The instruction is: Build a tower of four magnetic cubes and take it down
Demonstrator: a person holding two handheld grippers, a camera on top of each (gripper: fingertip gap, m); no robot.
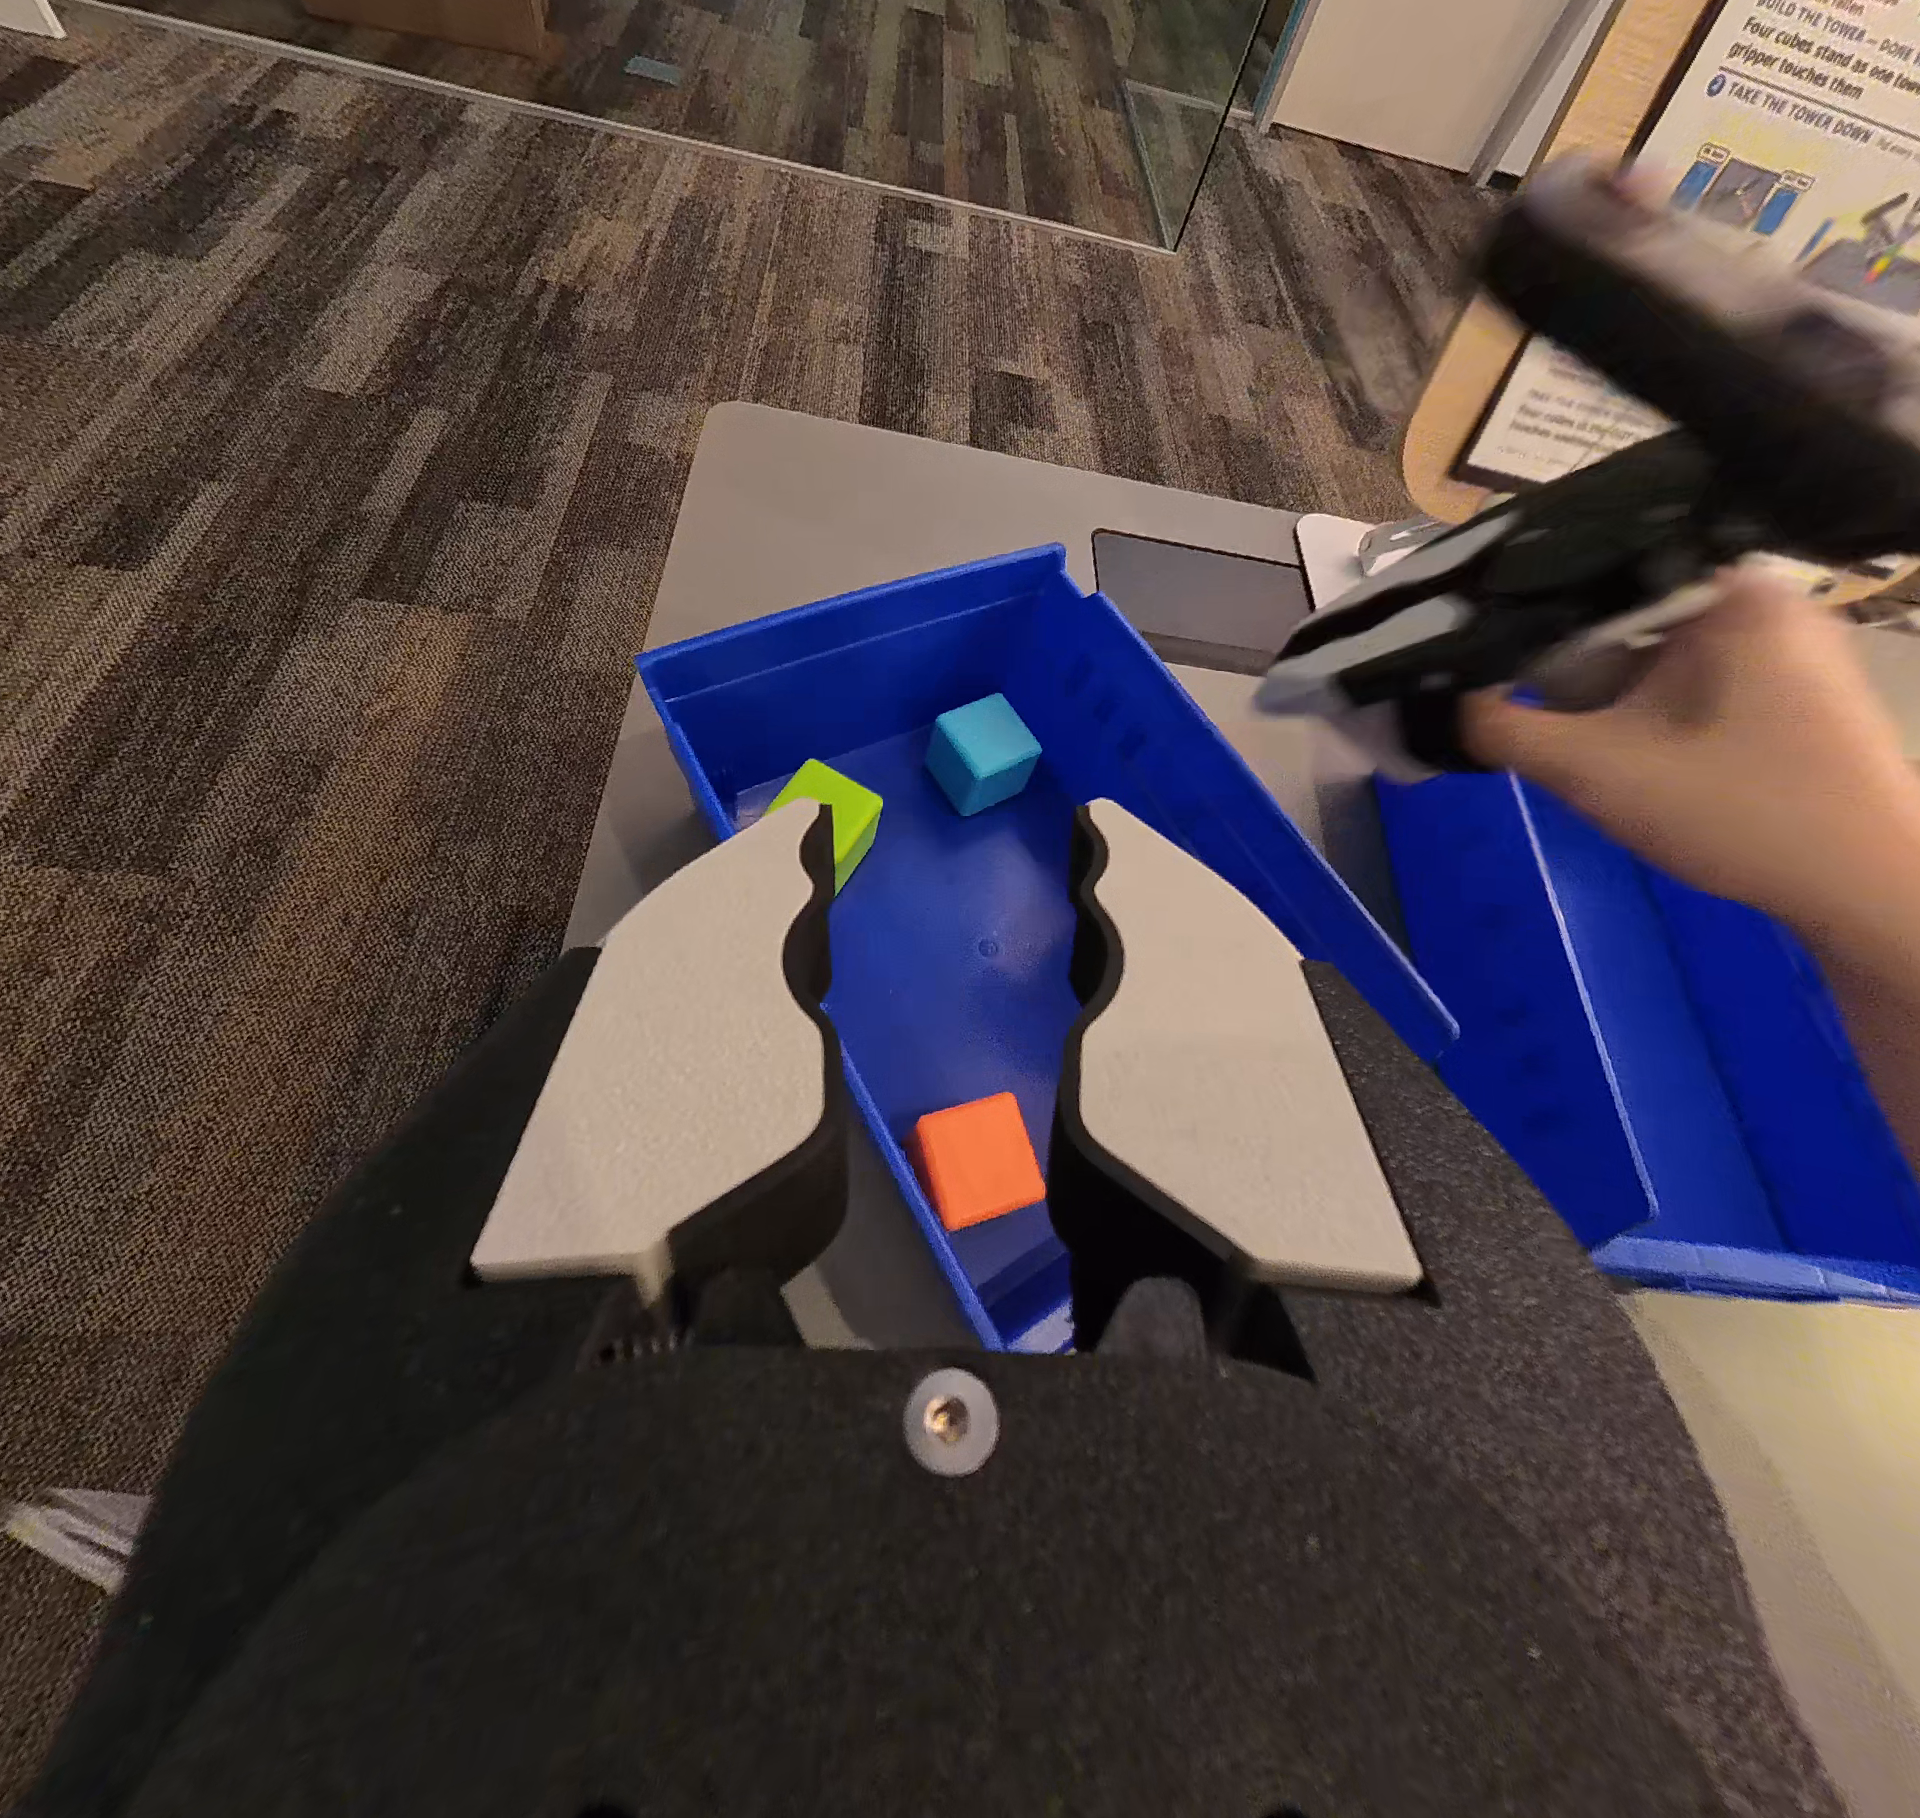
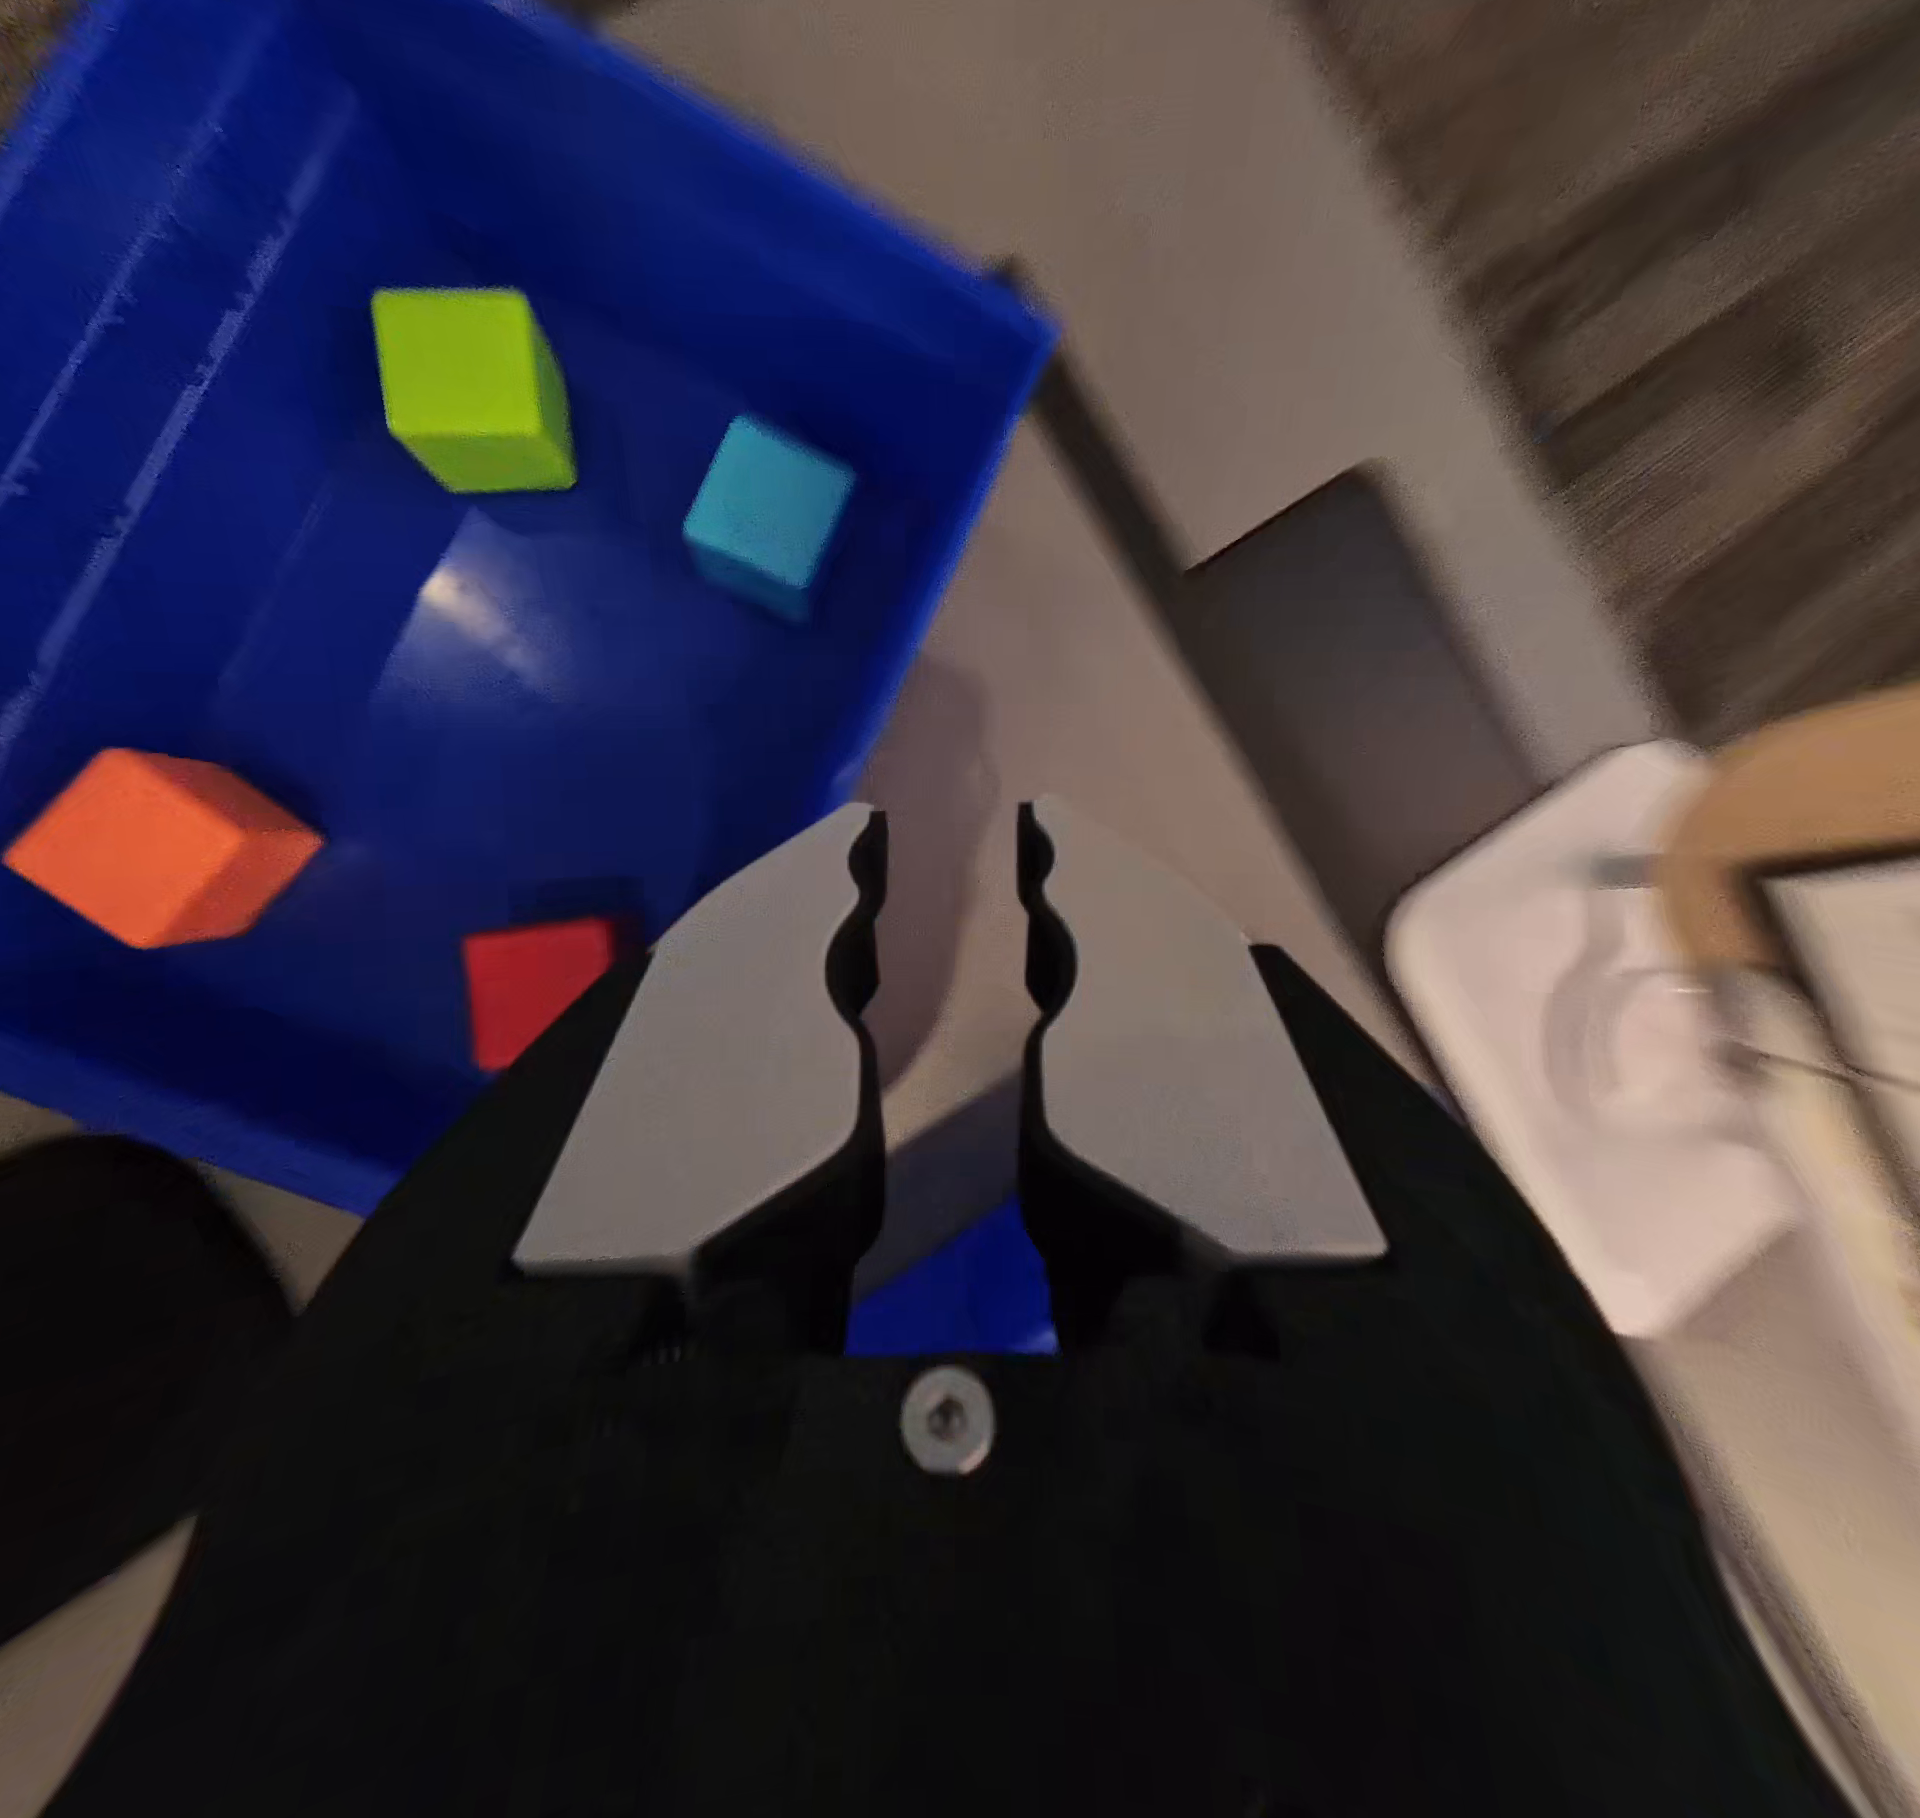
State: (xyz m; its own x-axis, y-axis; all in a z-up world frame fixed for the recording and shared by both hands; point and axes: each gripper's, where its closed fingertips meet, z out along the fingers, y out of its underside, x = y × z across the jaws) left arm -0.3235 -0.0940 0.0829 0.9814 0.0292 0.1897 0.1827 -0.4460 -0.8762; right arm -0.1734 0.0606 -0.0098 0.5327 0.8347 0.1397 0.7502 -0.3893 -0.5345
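The left gripper (image 1: 945,812) hangs above the blue bin (image 1: 862,615), its jaws spread wide with nothing between them. Three cubes lie apart on the bin floor below it. The orange cube (image 1: 977,1160) shows between the finger bases, close to the gripper body. The light-blue cube (image 1: 982,752) lies just beyond the fingertips, slightly right of centre. The green cube (image 1: 836,812) sits at the tip of the left finger (image 1: 686,1020), which partly hides it.

The right gripper (image 2: 951,818) is over the grey table (image 2: 1091,210), with the blue bin ahead and to its left. Its jaws stand a narrow gap apart and hold nothing. The right wrist view is motion-blurred. The red cube (image 2: 530,989) lies in the bin just left of its left finger and is partly covered by it. A second blue bin (image 1: 1621,1041) rests right of the left gripper, beneath the hand (image 1: 1704,771) that holds the right gripper. A white tray-like object (image 2: 1558,1020) lies right of the right gripper.
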